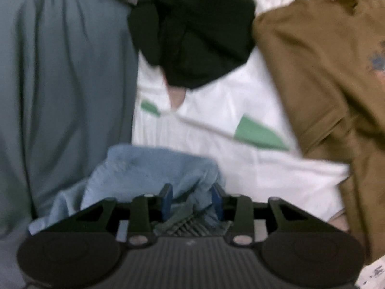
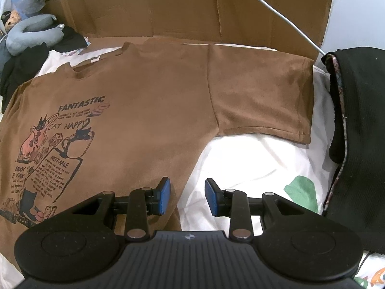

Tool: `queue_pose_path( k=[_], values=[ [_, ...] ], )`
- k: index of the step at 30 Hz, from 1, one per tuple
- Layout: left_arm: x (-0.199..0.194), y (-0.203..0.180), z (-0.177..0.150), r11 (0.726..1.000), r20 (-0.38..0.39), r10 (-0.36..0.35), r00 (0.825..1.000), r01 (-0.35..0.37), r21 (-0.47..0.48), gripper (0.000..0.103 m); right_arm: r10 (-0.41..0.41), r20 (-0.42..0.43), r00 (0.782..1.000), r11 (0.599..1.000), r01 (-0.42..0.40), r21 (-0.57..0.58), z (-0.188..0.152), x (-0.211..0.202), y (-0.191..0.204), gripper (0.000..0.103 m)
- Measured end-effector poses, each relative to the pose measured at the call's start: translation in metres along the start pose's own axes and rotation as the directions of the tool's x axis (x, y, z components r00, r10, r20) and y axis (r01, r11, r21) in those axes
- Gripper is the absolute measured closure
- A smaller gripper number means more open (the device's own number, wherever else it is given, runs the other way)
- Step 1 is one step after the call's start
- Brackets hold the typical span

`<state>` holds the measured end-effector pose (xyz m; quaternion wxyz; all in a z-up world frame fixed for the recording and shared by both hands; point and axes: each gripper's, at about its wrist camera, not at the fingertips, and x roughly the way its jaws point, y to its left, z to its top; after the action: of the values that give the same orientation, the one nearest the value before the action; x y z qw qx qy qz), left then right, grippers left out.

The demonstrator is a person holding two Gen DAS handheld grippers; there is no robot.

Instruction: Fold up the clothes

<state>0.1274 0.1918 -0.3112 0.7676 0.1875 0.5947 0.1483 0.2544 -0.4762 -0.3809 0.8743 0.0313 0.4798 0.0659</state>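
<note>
A brown printed T-shirt [image 2: 154, 110] lies spread flat on the white sheet [image 2: 252, 163], one sleeve out to the right. My right gripper [image 2: 187, 198] is open and empty, just above the shirt's right side edge. In the left wrist view the same brown shirt [image 1: 320, 77] lies at the right. My left gripper [image 1: 192, 202] has light blue cloth [image 1: 149, 171] bunched between its blue pads [image 1: 167, 201], which stand a little apart; the view is blurred.
A grey garment [image 1: 62, 96] lies at the left and a black one [image 1: 197, 38] at the top. In the right wrist view a folded black garment [image 2: 358, 139] lies at the right, cardboard [image 2: 204, 7] stands behind, and a grey neck pillow [image 2: 31, 33] sits far left.
</note>
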Motion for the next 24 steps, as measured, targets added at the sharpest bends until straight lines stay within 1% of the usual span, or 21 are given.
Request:
queue_pose_path(
  k=[4,6,8,10,15,18,21,24],
  values=[
    [-0.022,-0.025,0.020,0.998,0.078,-0.055,0.995,0.056,0.000,0.065,0.007,-0.007,1.000,1.000,-0.007,-0.007,-0.001,0.002,0.004,0.064],
    [-0.019,-0.036,0.023,0.994,0.086,-0.110,0.990,0.111,0.001,0.063,0.010,-0.008,1.000,1.000,-0.010,-0.019,0.000,0.002,0.006,0.064],
    [-0.015,-0.047,0.023,0.987,0.091,-0.157,0.983,0.159,-0.008,0.062,0.009,-0.007,1.000,1.000,-0.009,-0.024,0.000,0.001,0.007,0.064],
    [-0.005,-0.058,0.023,0.977,0.097,-0.212,0.972,0.215,-0.013,0.062,0.007,-0.007,1.000,1.000,-0.007,-0.018,0.000,0.001,0.006,0.064],
    [0.011,-0.088,0.019,0.958,0.104,-0.284,0.953,0.287,-0.007,0.062,-0.004,-0.014,1.000,1.000,0.004,-0.023,0.000,0.001,0.004,0.064],
    [0.024,-0.098,0.018,0.954,0.106,-0.292,0.951,0.297,-0.040,0.062,-0.009,-0.018,1.000,1.000,0.009,-0.027,0.000,0.001,0.002,0.064],
    [0.033,-0.104,0.017,0.954,0.119,-0.281,0.952,0.291,-0.073,0.062,-0.013,-0.023,1.000,0.999,0.012,-0.032,-0.001,0.001,0.002,0.064],
    [0.040,-0.109,0.016,0.956,0.115,-0.273,0.955,0.282,-0.073,0.062,-0.012,-0.026,1.000,0.999,0.011,-0.041,-0.002,0.002,0.004,0.064]
  ],
)
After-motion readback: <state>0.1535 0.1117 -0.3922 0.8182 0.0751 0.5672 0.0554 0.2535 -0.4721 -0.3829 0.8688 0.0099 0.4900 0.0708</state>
